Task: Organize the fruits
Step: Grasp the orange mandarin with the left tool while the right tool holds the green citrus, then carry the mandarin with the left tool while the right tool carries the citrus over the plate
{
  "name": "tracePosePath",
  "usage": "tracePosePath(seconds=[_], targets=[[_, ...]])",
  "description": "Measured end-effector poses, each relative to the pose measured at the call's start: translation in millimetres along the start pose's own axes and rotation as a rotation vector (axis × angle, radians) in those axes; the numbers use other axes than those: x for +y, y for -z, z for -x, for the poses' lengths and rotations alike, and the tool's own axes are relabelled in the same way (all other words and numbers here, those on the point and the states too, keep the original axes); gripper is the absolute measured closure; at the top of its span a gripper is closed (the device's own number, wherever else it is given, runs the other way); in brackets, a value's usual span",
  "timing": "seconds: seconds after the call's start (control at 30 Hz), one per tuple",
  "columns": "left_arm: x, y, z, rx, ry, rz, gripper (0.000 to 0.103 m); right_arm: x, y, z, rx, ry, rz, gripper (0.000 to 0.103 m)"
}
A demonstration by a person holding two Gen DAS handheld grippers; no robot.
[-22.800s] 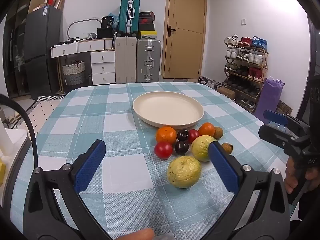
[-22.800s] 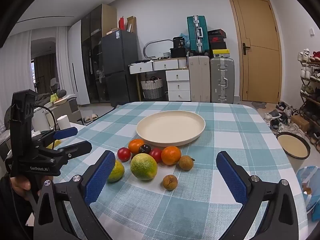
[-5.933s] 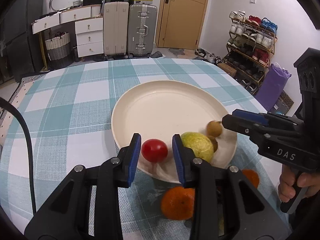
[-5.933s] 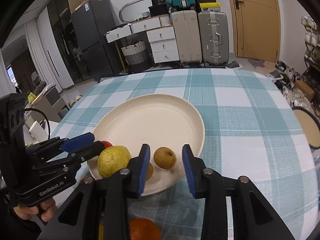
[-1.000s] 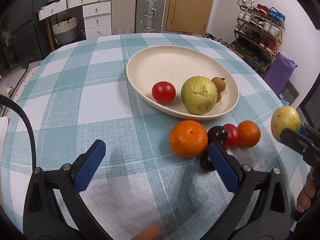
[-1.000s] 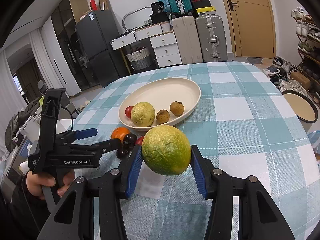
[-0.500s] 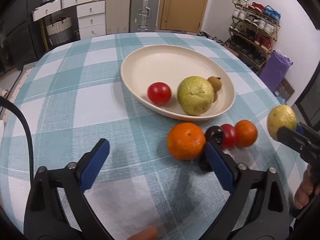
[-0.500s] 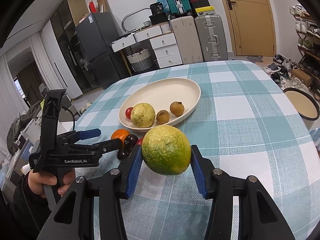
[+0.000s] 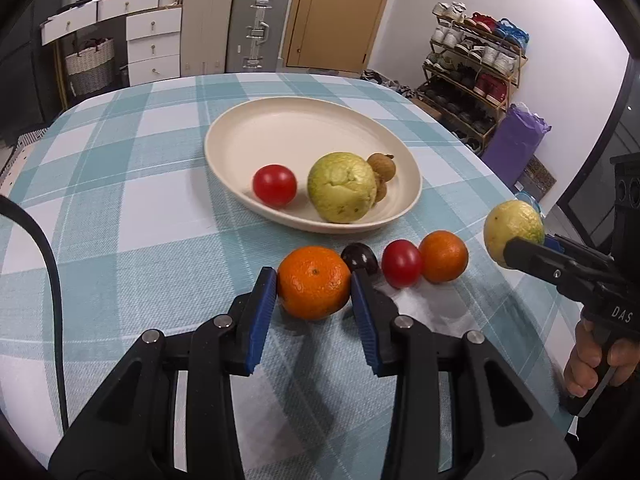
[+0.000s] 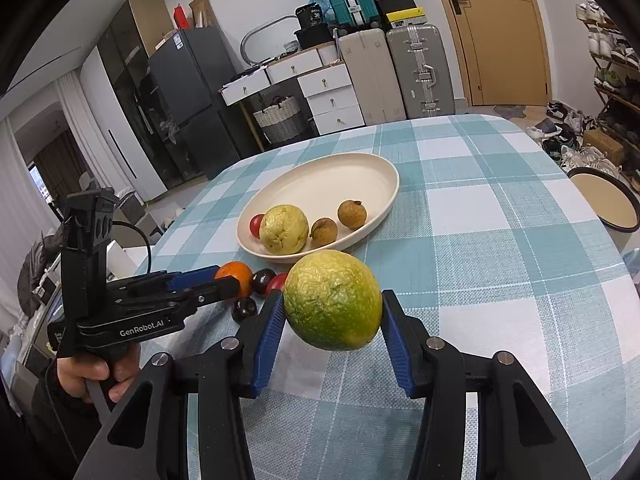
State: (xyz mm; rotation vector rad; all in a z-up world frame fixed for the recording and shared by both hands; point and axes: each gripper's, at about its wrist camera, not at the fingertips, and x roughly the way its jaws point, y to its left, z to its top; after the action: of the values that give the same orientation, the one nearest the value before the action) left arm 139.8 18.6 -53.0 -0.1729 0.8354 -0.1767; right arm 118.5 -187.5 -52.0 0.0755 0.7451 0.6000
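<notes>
Orange [image 9: 313, 281] between closing left claw [image 9: 314, 294] pads, on tablecloth [image 9: 120, 208].

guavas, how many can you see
2: one guava lies on the plate beside the tomato; the other guava is held above the table in the right tool.

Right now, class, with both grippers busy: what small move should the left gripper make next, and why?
Probably finish closing, then lift: the left gripper's fingers are closing around the large orange on the tablecloth, outside the plate.
</notes>
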Motion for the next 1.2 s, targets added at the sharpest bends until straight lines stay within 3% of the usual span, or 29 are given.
tracePosePath(seconds=[0.53, 1.2], targets=[[4, 4, -3, 0.009, 0.005, 0.035, 0.067, 3, -6, 1, -0.004, -0.001, 0.015, 0.054], [11, -4, 55, -0.117, -0.038, 0.062, 0.067, 16, -26, -1, -0.024, -0.011, 0.061, 0.054]])
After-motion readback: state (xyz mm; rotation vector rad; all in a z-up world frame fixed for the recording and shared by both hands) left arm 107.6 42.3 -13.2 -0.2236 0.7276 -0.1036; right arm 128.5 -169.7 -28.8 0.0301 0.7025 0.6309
